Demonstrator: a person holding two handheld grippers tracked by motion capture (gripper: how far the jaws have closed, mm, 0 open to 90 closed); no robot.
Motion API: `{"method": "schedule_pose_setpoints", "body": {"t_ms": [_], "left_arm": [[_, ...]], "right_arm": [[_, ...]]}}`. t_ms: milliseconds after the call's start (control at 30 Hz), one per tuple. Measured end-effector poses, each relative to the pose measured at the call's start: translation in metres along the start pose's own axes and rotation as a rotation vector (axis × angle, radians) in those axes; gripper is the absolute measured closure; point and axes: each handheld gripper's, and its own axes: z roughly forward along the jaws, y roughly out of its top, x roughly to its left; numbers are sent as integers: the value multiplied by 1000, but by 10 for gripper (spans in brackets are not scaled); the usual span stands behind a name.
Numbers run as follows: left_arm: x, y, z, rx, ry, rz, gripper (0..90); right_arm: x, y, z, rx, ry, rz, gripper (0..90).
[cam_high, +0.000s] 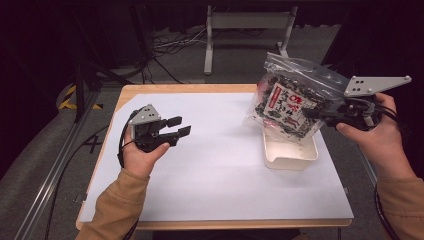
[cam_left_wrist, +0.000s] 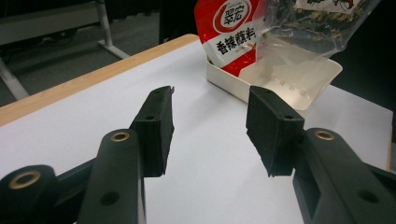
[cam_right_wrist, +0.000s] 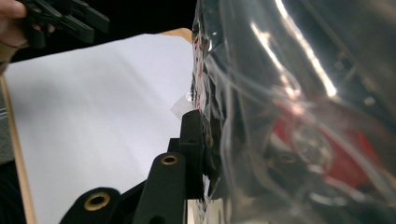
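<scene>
clear plastic makes up the zip bag (cam_high: 292, 100), which is packed with snack packets printed in black, white and red; it hangs in the air at the far right of the desk (cam_high: 215, 175), its lower edge just over the white tray (cam_high: 290, 152). the right gripper (cam_high: 312, 114) comes in from the right and its fingers (cam_right_wrist: 191, 135) are clamped on the bag's right side, the film pressed flat against the black pad in the right gripper view, where the bag's shiny wrinkled plastic crowds the right half of the picture. a red packet with white characters (cam_left_wrist: 231, 35) stands against the tray's far-left rim in the left gripper view, and whether it is inside the bag or beside it cannot be told. the tray sits on the white sheet that covers the desk, near the right edge, with its bottom bare where it can be seen. the left gripper (cam_high: 180, 127) is held above the left part of the desk, well apart from the bag and tray, pointing right toward them; its fingers (cam_left_wrist: 156, 128) stand apart with only the white sheet between them, holding nothing.
</scene>
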Motion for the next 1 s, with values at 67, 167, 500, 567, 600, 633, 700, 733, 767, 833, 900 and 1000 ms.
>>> {"method": "schedule_pose_setpoints", "body": {"t_ms": [67, 167, 500, 567, 600, 633, 700, 733, 767, 833, 900, 1000], "left_arm": [[2, -1, 0, 3, 3, 2, 519], [2, -1, 1, 5, 3, -9, 511], [3, -2, -1, 1, 11, -3, 507], [3, -2, -1, -1, 9, -7, 506], [3, -2, -1, -2, 10, -8, 505], [3, -2, -1, -2, 10, -9, 505], [2, -2, -2, 0, 10, -14, 503], [2, -2, -2, 0, 11, -13, 503], [3, -2, -2, -2, 14, -7, 502], [3, -2, -3, -3, 17, -7, 501], [3, -3, -3, -3, 18, -8, 499], [3, -3, -4, -3, 21, -10, 498]], "right_arm": [[-3, -3, -1, 20, -29, -4, 748], [-8, -9, -1, 35, -50, 13, 748], [-18, -29, 11, 107, -84, 56, 748], [-19, -32, 14, 131, -95, 70, 748], [-19, -33, 16, 140, -99, 81, 748], [-19, -34, 18, 147, -102, 87, 748], [-19, -36, 21, 160, -110, 100, 748], [-19, -36, 21, 160, -110, 100, 748], [-19, -37, 23, 167, -115, 108, 748], [-19, -39, 26, 176, -132, 116, 748], [-19, -41, 29, 189, -144, 124, 748], [-20, -43, 32, 198, -143, 126, 748]]}}
